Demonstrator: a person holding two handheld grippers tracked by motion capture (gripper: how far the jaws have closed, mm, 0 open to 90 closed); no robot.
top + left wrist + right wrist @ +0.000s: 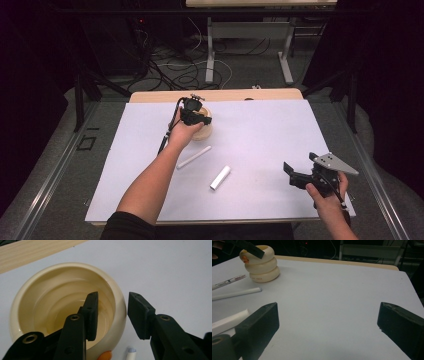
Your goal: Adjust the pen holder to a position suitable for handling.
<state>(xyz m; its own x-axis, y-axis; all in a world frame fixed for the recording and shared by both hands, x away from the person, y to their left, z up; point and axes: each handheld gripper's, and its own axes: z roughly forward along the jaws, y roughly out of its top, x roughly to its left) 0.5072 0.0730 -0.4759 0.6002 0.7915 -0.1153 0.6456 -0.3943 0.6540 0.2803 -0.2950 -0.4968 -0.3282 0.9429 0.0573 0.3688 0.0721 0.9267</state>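
A cream, ring-shaped cup stands at the back of the white sheet, and shows as well in the high view and the right gripper view. My left gripper reaches down over it, one jaw inside the cup and the other outside its wall. Narrow gaps show between the pads and the wall, so the gripper is open. Near the front right, my right gripper is held level and wide open with nothing between its jaws.
A thin white stick and a short white tube lie mid-sheet in front of the cup. A printed pen lies beside them. The table's wooden edge runs behind the cup. Cables and a table frame lie on the floor beyond.
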